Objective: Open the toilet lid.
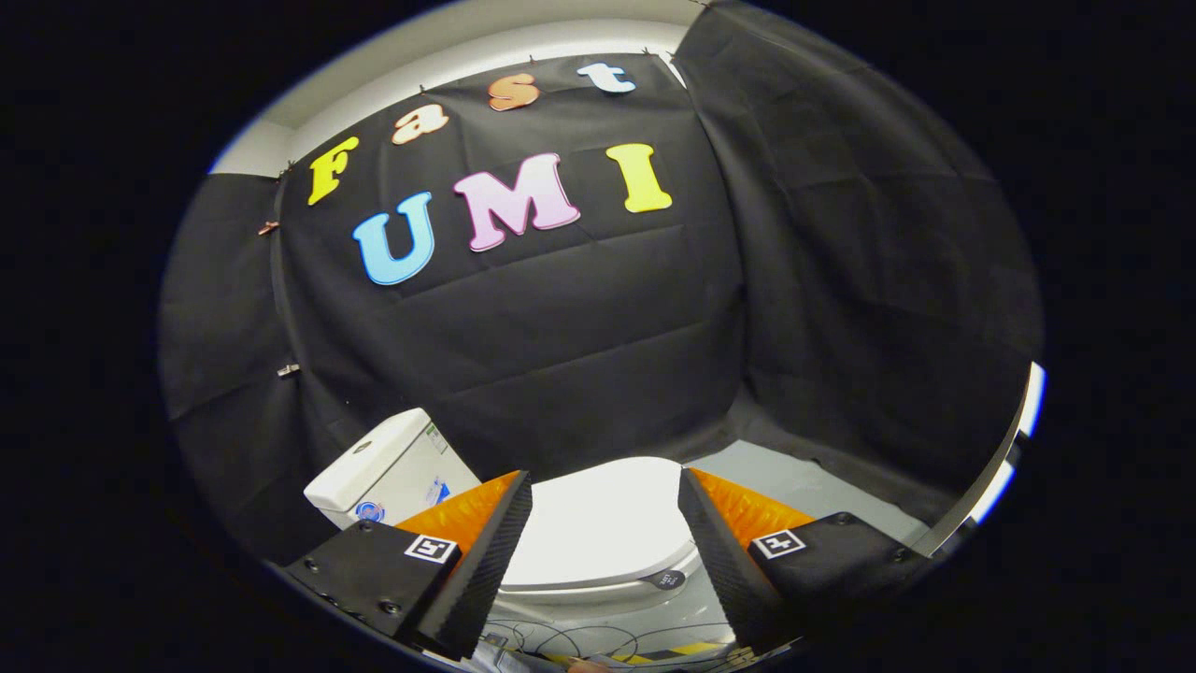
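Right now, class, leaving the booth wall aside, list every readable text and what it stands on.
Stickers on the cistern: too small to read.
Dark round tag on the toilet lid: blurred.
Square markers on the open gripper, lid ahead between its fingers: patterns, no words.

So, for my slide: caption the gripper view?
Open gripper above closed toilet lid, tank beyond.

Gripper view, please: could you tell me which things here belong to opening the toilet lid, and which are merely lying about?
For the job:
toilet lid, down
gripper, fingers open, lid beyond them

Lying about:
cistern
cables on the floor
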